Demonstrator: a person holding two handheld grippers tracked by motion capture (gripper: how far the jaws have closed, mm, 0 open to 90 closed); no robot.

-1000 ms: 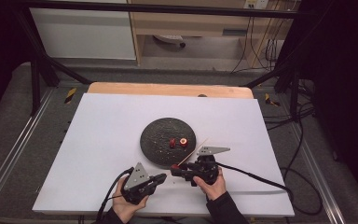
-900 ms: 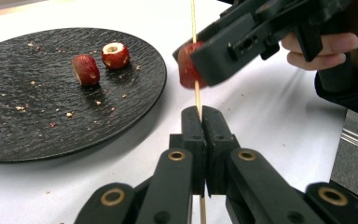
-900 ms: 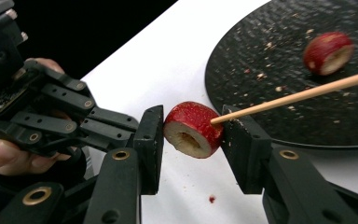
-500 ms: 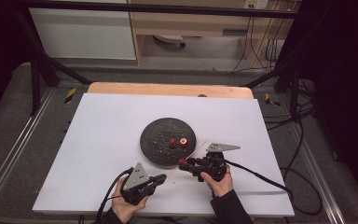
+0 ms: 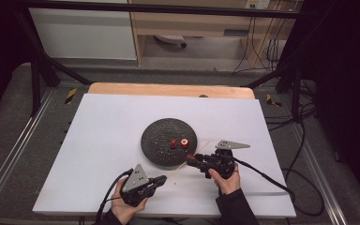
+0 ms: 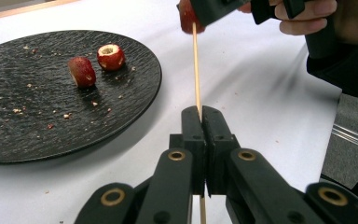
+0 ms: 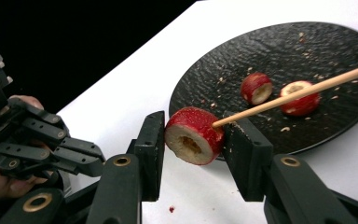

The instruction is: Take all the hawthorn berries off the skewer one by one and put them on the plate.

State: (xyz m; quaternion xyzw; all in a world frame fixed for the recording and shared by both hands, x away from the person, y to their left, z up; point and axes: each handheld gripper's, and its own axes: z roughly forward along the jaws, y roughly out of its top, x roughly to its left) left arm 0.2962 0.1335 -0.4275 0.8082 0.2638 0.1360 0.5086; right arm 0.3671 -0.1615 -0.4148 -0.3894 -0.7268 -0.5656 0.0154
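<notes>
Now my right gripper (image 5: 191, 161), clamped on a red fruit slice (image 7: 194, 135), has drawn right off the plate (image 5: 157, 150) onto the skewer (image 6: 196, 70) my left gripper (image 6: 201, 116) pinches.

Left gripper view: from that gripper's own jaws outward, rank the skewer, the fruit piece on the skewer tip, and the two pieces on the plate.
1. Skewer: clamped in the jaws.
2. Whole-looking piece: left, on the plate.
3. Cored piece: just beyond it.
4. Tip piece: straight ahead, top; nearly level with the cored one, too close to call.
</notes>
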